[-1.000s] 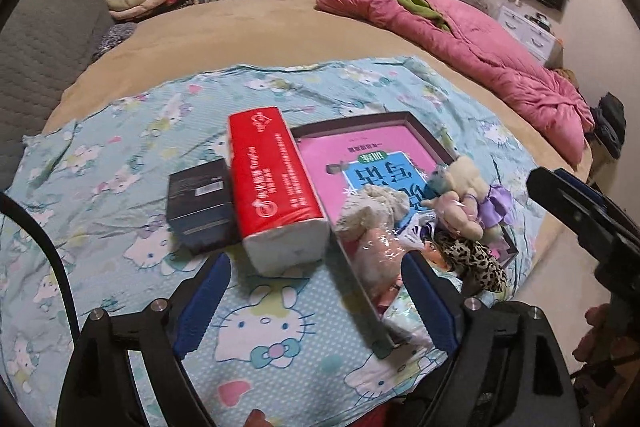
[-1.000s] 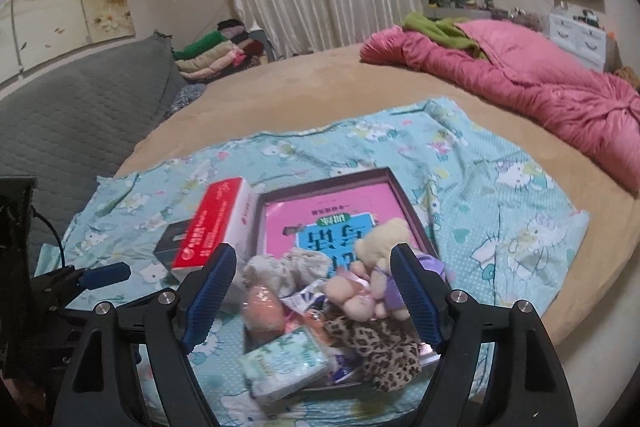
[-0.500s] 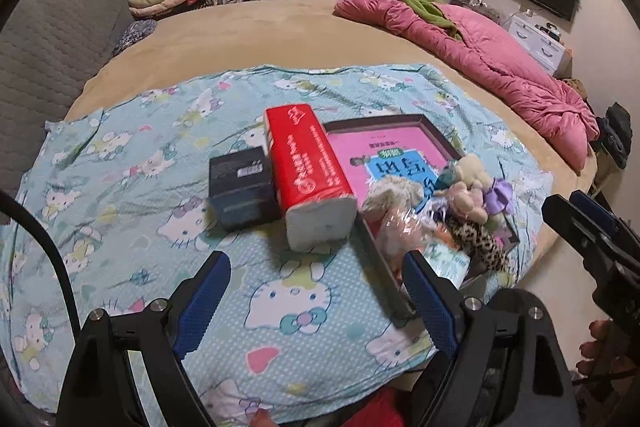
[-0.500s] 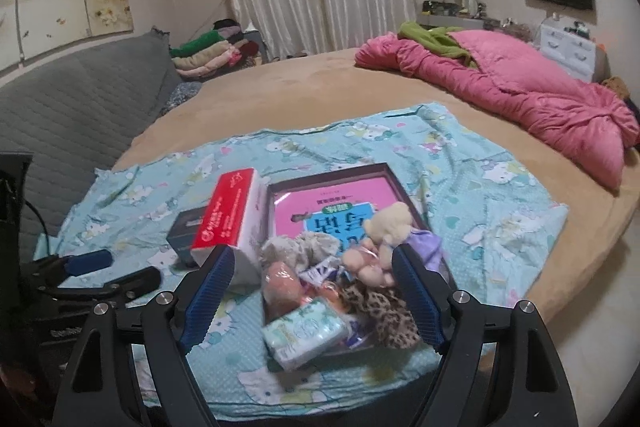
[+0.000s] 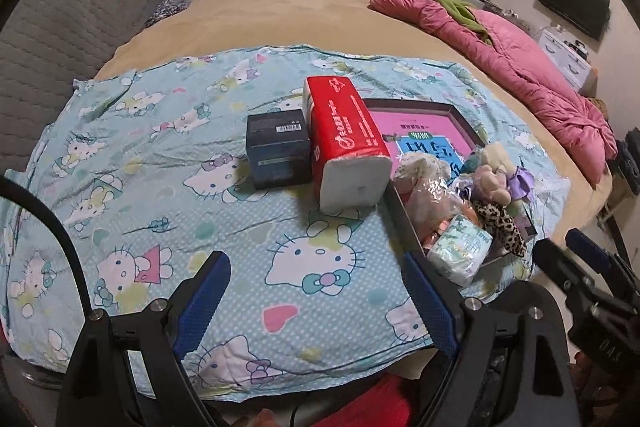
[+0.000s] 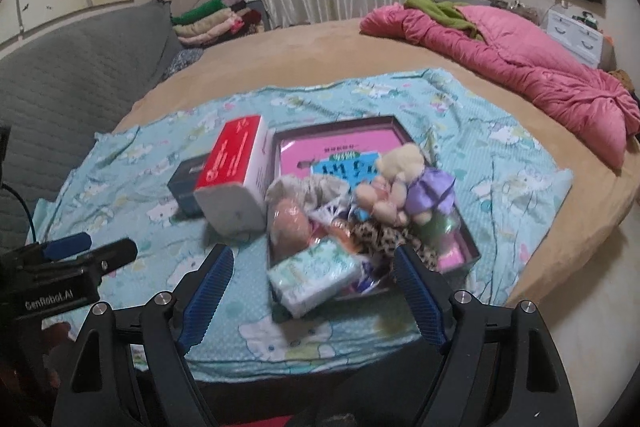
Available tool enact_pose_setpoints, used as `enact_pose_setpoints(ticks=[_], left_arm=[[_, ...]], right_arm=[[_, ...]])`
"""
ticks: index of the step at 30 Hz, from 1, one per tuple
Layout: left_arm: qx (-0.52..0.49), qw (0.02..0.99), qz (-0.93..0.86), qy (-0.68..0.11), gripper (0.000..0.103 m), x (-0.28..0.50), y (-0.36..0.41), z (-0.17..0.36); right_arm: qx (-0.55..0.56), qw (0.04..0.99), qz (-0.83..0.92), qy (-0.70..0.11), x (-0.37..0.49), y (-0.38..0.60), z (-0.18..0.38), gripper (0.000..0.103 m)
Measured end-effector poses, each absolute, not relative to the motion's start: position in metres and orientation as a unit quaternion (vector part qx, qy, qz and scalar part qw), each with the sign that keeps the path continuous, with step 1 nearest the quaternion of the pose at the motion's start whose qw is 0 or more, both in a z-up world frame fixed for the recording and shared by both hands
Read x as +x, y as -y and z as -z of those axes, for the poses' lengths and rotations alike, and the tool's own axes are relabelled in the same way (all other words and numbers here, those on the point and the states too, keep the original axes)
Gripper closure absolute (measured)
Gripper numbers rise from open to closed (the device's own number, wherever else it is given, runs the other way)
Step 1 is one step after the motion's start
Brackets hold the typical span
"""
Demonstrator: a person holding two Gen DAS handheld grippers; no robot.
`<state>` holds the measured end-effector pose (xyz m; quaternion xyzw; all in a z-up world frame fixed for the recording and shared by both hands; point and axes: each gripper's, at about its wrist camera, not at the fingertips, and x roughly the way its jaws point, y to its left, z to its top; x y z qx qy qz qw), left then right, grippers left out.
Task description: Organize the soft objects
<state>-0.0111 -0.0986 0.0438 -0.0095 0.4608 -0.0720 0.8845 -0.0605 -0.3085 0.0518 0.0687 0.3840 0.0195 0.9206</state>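
Both sets of blue-padded fingers are standing spread wide with nothing between them. In the left wrist view, the left gripper (image 5: pixel 318 291) is hovering over the near edge of a blue cartoon-cat sheet (image 5: pixel 152 163) that is lying spread on a round tan bed (image 5: pixel 260 23). In the right wrist view, the right gripper (image 6: pixel 316 287) is hanging just in front of a shallow dark tray (image 6: pixel 404 135) that is sitting on the same sheet. The tray is holding a pile of soft things: a small tissue pack (image 6: pixel 314 273) at its near corner, a leopard-print cloth (image 6: pixel 384 235), a cream plush toy (image 6: pixel 400 161) and a purple one (image 6: pixel 430 193). A pink book (image 6: pixel 320 155) is lying flat underneath them. A red tissue box (image 5: pixel 344 143) is lying just left of the tray, touching its edge, with a dark box (image 5: pixel 278 153) beside it. A pink quilt (image 5: pixel 520 67) is lying bunched along the bed's far right side.
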Motion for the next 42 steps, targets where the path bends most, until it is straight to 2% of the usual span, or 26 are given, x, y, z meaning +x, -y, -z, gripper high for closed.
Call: enact_pose_setpoints(ticks=[20,42], left_arm=[[0.031,0.877,0.108,-0.468,0.016,-0.024,0.13,-0.037],[0.032,0.872,0.106,-0.476,0.016,-0.022,0.129,-0.032]], right_arm=[[0.077,0.917,-0.003,-0.392,-0.077,0.312,-0.047,0.019],[0.081,0.914,-0.002,-0.398,-0.074,0.314,-0.043,0.019]])
